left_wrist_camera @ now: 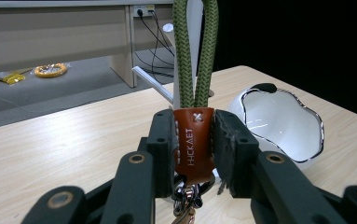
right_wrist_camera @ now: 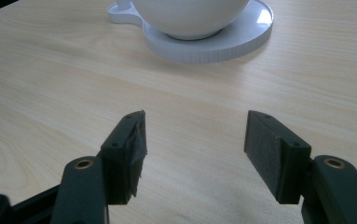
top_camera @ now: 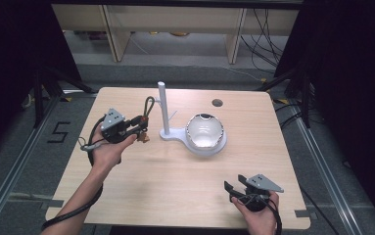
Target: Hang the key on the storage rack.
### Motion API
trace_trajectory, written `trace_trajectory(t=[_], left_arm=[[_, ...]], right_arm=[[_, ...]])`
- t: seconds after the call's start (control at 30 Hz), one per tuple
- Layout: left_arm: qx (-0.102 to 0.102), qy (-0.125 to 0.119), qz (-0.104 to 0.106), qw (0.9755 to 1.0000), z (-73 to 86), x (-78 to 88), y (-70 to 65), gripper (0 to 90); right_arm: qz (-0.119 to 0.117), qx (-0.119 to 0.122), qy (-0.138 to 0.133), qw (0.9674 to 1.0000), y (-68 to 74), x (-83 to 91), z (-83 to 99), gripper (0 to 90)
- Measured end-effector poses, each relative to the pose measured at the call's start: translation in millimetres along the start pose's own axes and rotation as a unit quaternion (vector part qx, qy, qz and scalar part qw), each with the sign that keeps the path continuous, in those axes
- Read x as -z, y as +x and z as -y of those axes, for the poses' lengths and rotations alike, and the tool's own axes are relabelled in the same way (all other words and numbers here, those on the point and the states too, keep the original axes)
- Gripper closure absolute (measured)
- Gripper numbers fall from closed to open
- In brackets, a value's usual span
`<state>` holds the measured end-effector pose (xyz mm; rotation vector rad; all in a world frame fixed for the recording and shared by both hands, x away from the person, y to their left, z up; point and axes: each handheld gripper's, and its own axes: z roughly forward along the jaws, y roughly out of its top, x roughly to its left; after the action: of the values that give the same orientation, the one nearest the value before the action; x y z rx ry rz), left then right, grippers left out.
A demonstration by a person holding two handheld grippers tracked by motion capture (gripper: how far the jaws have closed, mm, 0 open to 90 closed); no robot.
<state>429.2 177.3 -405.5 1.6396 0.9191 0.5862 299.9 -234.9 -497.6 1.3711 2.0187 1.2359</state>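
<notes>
My left gripper is shut on a keychain: its jaws press on the brown leather tab, a green cord loop rises above it, and metal rings hang below. From above, the left gripper holds the keychain just left of the white post of a stand. A white bowl sits on the stand's round base. My right gripper rests open near the table's front right edge, with nothing between its fingers.
The wooden table has a small round hole at the back right. A thin peg sticks out sideways from the post. Cables and a yellow coil lie on the floor beyond the table.
</notes>
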Motion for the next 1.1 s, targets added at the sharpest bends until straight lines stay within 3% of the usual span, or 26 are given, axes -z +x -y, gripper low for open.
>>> trace_trajectory(t=[1.1], left_arm=[[0.024,0.015,-0.011,0.9995,2.6,-18.9,8.7,68.4]], right_arm=[[0.001,0.001,0.000,1.0000,-0.4,-0.1,0.2,39.8]])
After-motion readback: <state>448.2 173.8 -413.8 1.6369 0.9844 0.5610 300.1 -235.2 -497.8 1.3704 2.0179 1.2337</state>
